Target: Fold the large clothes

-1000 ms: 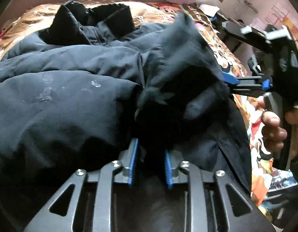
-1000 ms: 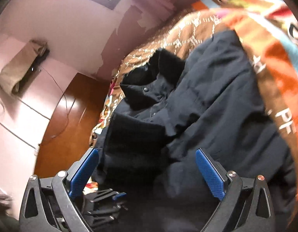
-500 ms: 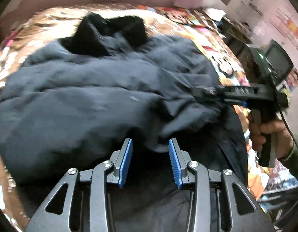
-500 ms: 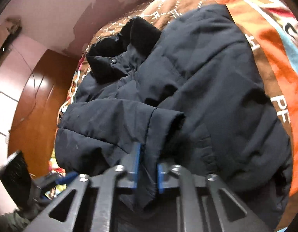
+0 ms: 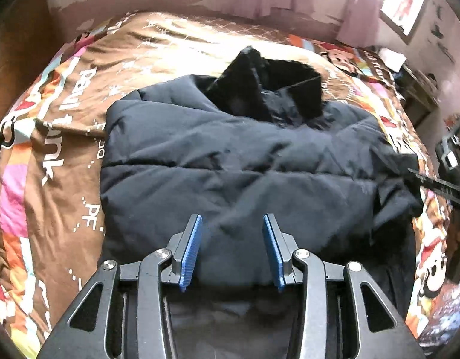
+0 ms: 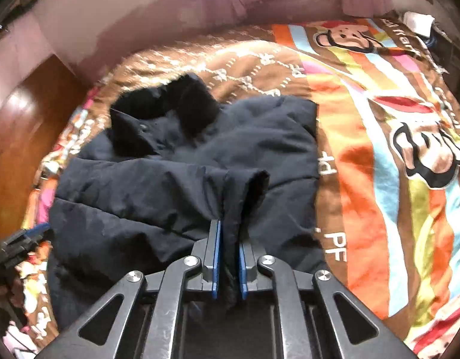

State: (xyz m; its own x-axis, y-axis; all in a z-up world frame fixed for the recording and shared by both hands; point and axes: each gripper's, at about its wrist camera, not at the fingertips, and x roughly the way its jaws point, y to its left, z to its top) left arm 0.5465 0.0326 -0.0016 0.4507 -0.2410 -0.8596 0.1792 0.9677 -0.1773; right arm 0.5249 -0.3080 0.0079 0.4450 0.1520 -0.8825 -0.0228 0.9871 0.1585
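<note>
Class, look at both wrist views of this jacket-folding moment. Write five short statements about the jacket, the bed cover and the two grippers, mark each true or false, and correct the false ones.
1. The dark navy padded jacket lies on a brown cartoon-print bed cover. True.
2. The right gripper has nothing between its blue pads. False: a fold of the jacket's fabric is pinched between them.
3. The left gripper is clamped on the jacket's collar. False: its jaws are opening, the pads press on nothing, and the collar lies far from it.
4. The jacket's black furry collar is at the jacket's far end from both grippers. True.
5. The jacket hangs on a hanger. False: it lies on the bed.
</note>
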